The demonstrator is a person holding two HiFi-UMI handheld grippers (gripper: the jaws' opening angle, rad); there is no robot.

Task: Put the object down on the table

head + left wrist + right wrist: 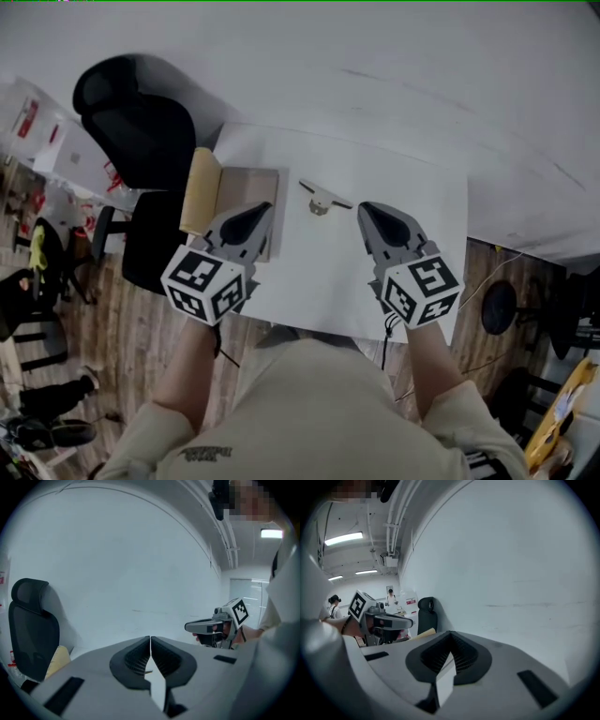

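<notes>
Tan object (322,199) lies on the table (412,187); left gripper (259,212) and right gripper (367,210) jaws are pressed together.

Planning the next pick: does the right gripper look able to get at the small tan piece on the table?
Probably yes: the tan piece lies on the table beside the right gripper, nothing between; its shut jaws must open first.

My left gripper (255,217) overlaps the brown board (248,186) by the table's (422,178) left edge, hiding the board's near part, and my torso (319,394) covers the table's near edge. The small tan object (322,199) at mid-table is too small for its form to be told, and in both gripper views my own closed jaws block most of the table. Distant people (333,604) in the right gripper view are too small to describe.
</notes>
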